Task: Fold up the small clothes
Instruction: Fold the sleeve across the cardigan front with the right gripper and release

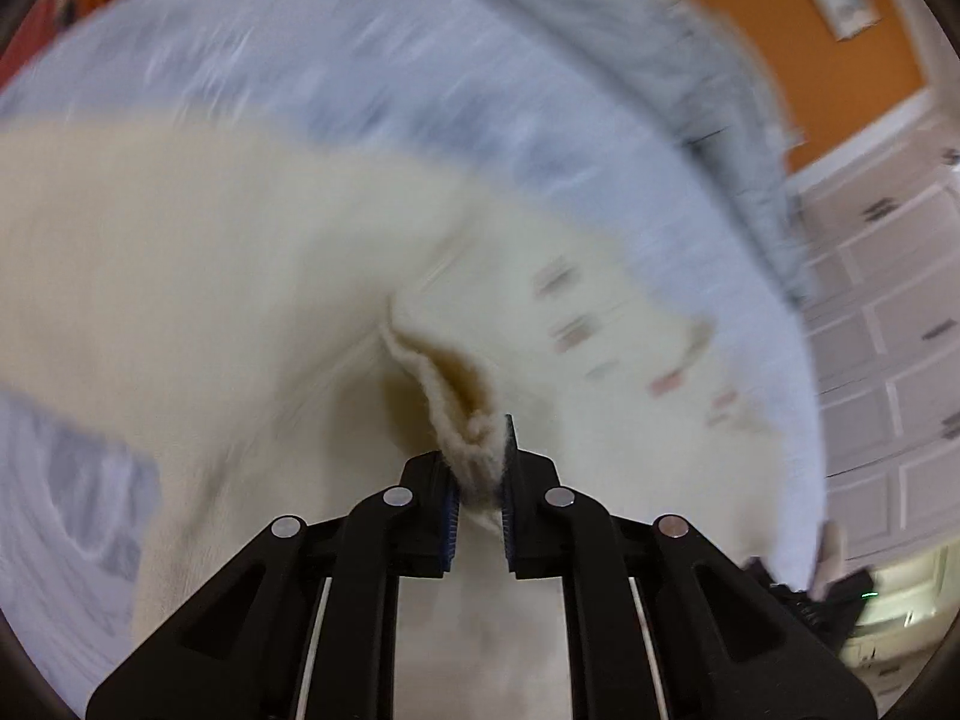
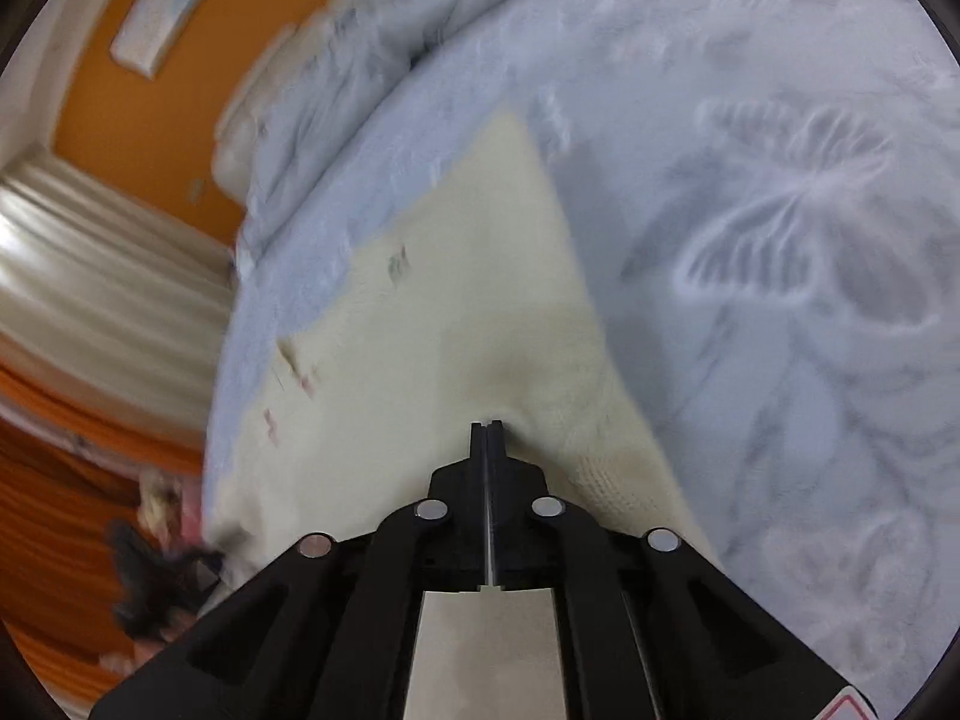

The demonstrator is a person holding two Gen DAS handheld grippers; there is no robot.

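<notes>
A cream knitted garment (image 1: 210, 252) with small coloured marks lies spread on a pale blue bedspread (image 1: 360, 60). My left gripper (image 1: 480, 468) is shut on a bunched fold of the garment's edge, which stands up between the blue pads. In the right wrist view the same cream garment (image 2: 468, 276) stretches away from my right gripper (image 2: 487, 429), whose fingers are pressed together at the garment's near edge; whether cloth is pinched between them is hidden. Both views are motion-blurred.
The bedspread (image 2: 780, 240) carries an embossed butterfly pattern. A rumpled grey-blue duvet (image 1: 690, 60) lies along the bed's far side. Orange walls (image 2: 120, 108), a white panelled cabinet (image 1: 888, 312) and dark objects on the floor (image 2: 156, 588) border the bed.
</notes>
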